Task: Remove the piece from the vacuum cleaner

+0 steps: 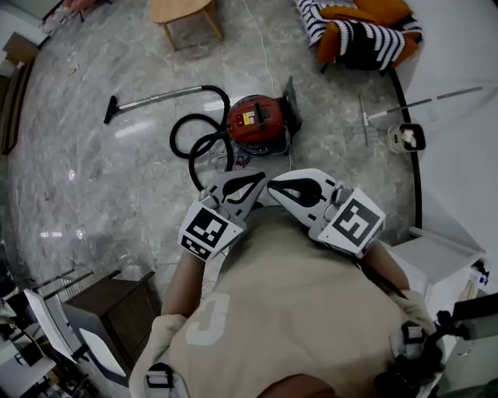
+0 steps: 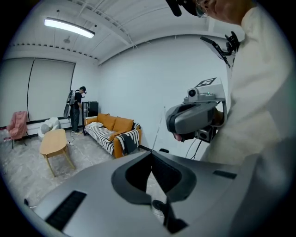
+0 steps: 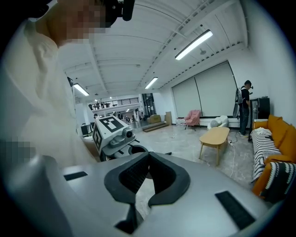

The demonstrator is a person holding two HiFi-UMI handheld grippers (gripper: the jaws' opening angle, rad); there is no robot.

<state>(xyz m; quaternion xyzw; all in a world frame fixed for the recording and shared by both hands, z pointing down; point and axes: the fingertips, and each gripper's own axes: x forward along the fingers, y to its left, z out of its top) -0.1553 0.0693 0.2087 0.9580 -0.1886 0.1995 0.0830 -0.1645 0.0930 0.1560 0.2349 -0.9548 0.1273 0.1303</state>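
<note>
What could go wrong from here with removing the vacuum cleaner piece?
The hose loops on the floor between the person and the vacuum cleaner; a foot could catch it. The left gripper and right gripper are shut, tips close together; they might knock together.

1. Floor (image 1: 93, 179): glossy grey marbled tile.
2. Red vacuum cleaner (image 1: 255, 120) sits mid-floor. Its black hose (image 1: 173, 140) lies in loops on the tiles just left of it.
3. Metal wand (image 1: 159, 97) lies flat beyond the loops, nozzle at the left end.
4. Wooden table (image 1: 183, 12) and orange sofa (image 1: 362, 31) stand at the far edge.
5. Thin grey rod (image 1: 426, 102) lies to the right of the vacuum cleaner.
</note>
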